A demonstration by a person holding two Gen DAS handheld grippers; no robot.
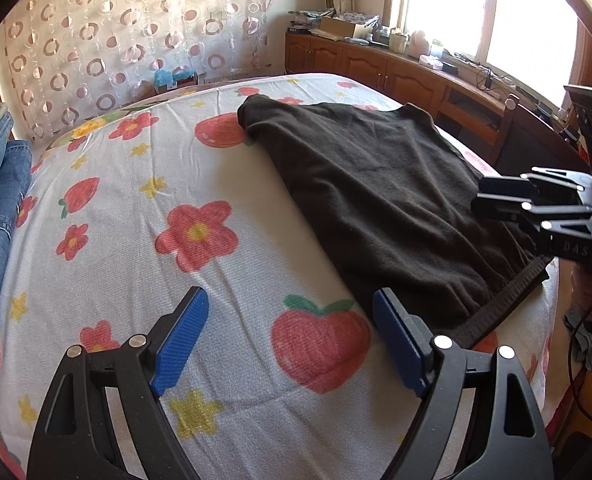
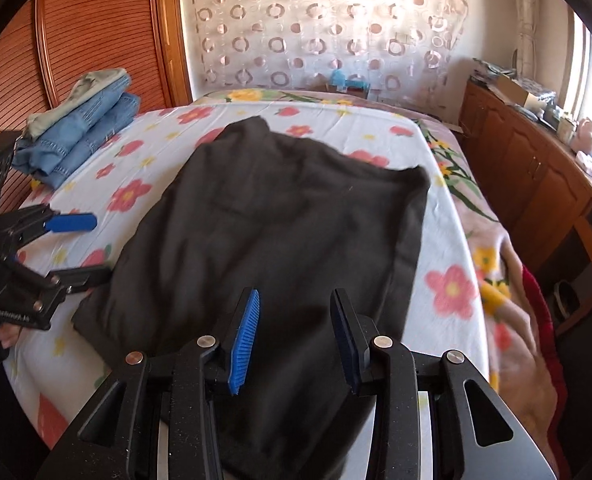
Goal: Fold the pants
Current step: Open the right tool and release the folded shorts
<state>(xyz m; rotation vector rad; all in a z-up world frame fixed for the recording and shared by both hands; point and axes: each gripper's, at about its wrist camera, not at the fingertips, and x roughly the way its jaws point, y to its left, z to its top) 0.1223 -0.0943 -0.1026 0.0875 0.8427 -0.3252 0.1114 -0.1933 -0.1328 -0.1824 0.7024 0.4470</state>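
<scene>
Hovering both spread, empty: your left gripper [image 1: 290, 336] beside the pants [image 1: 380, 200], right gripper [image 2: 294, 334] above, ready to pinch.

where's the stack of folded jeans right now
The folded jeans sit at the far left edge of the bed in the right wrist view, by the wooden headboard, left of the black pants and beyond the left gripper.

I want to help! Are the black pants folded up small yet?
Not small yet. The black pants lie in one wide, flat piece on the bed; whether they are already doubled over, I cannot tell.
</scene>
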